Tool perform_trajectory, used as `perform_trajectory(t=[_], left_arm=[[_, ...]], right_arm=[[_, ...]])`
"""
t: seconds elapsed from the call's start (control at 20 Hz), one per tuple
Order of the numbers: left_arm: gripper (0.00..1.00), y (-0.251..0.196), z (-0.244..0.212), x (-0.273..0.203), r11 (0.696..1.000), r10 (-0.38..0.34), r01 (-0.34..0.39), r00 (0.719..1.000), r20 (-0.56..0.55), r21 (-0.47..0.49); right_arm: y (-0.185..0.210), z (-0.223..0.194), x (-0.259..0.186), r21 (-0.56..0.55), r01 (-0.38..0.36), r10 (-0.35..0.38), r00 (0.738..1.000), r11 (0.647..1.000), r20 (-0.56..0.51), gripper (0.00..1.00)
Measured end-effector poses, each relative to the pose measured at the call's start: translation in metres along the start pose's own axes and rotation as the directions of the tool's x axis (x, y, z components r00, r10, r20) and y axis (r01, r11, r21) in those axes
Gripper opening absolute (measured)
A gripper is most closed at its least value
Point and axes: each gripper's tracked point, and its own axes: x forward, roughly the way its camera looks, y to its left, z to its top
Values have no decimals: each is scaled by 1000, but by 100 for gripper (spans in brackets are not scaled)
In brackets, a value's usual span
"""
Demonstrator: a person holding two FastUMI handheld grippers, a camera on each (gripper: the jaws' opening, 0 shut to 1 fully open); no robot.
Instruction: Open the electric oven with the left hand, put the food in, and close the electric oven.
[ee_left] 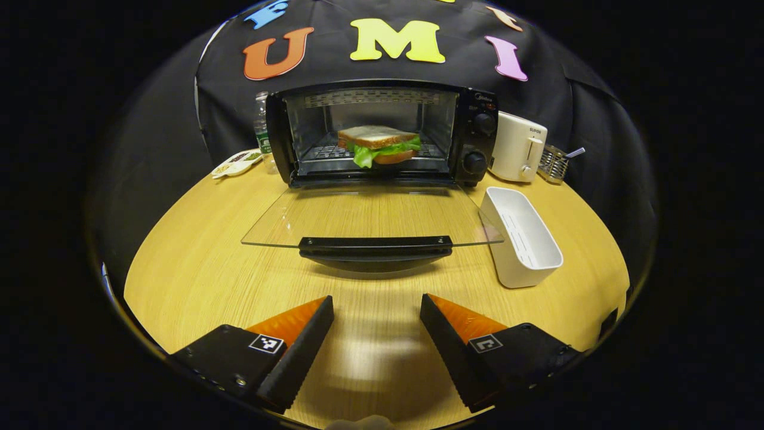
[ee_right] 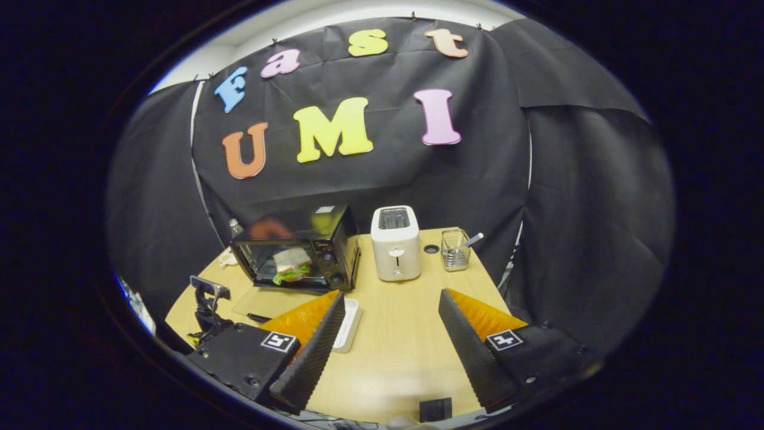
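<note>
Left gripper view: the left gripper (ee_left: pixel 376 325) hangs over the table's (ee_left: pixel 197 269) near edge, fingers spread wide, holding nothing. Just beyond it the oven's (ee_left: pixel 382 134) glass door (ee_left: pixel 373 218) lies folded flat over the table, its handle (ee_left: pixel 375 245) nearest. A white tray (ee_left: pixel 522 236) sits beside the door toward the table's right edge. Inside the open oven, at the far edge, the sandwich (ee_left: pixel 379 145) rests on the rack. A toaster (ee_left: pixel 518 147) and a wire basket (ee_left: pixel 554 164) stand at the far right corner, a bottle (ee_left: pixel 261 131) and a small dish (ee_left: pixel 237 162) at the far left. In the right gripper view, the right gripper (ee_right: pixel 388 325) is also wide apart and empty above the near edge, with the oven (ee_right: pixel 298 251) and toaster (ee_right: pixel 395 242) far behind
</note>
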Motion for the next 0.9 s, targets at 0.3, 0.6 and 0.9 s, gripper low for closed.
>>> perform_trajectory(t=[0.3,0.6,0.9], left_arm=[[97,3,6,24,1000,7,-7,1000,-23,-10],[100,5,25,23,1000,1,-1,1000,-4,-19],[95,4,57,7,1000,-5,7,999,44,-31]], right_arm=[[-6,-3,6,15,9,-8,1000,1000,-23,100],[-2,-1,13,17,4,-4,1000,1000,-24,100],[3,0,23,30,-7,8,999,1000,-35,100]])
